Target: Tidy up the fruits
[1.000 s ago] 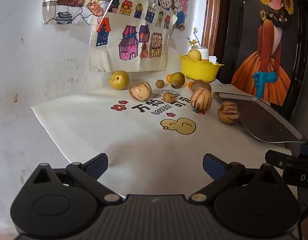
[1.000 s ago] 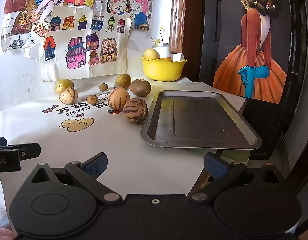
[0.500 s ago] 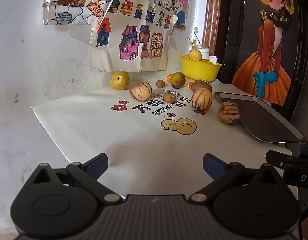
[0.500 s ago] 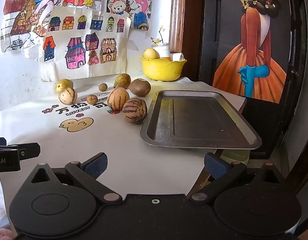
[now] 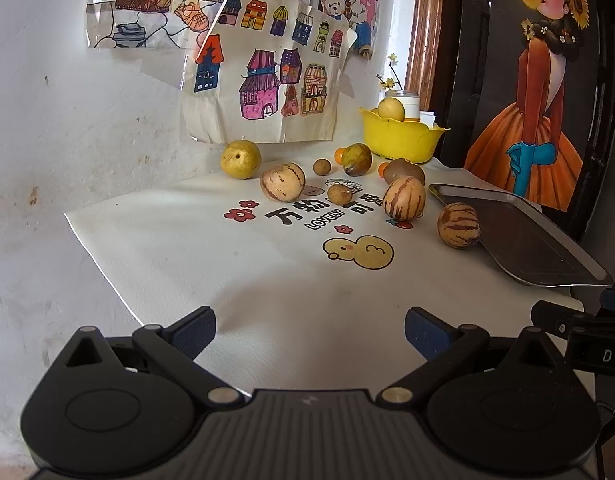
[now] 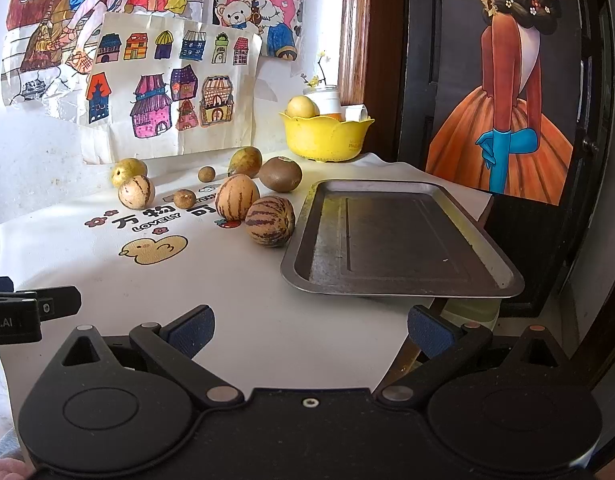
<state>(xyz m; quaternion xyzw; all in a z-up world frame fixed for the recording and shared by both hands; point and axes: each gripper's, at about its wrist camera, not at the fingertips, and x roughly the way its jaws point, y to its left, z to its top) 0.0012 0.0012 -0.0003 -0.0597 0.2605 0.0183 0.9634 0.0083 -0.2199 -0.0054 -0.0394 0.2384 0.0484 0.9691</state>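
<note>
- Hovering low over the near edge of the white cloth (image 5: 211, 264), the left gripper (image 5: 310, 330) has its blue-padded fingers spread wide with nothing between them.
- Beside it, the right gripper (image 6: 310, 330) is spread just as wide and holds nothing, above the cloth's near corner.
- On the right half of the cloth lies a bare metal tray (image 6: 387, 284), its near corner jutting past the cloth edge.
- Just left of the tray sits a dark striped melon (image 6: 270, 221), so close that contact cannot be judged; a paler striped melon (image 6: 237, 197) is just behind it.
- Farther left rests a third striped melon (image 6: 136, 192), with a yellow pear (image 6: 128, 171) just behind, near the wall.
- Two small brown longans (image 6: 184, 199) lie between the melons, well apart from each other.
- Toward the back stand a green mango (image 6: 246, 161) and a brown kiwi (image 6: 280, 174), in front of a yellow bowl (image 6: 325, 138) holding a pale fruit.
- Children's drawings (image 6: 171, 100) hang on the wall behind.
</note>
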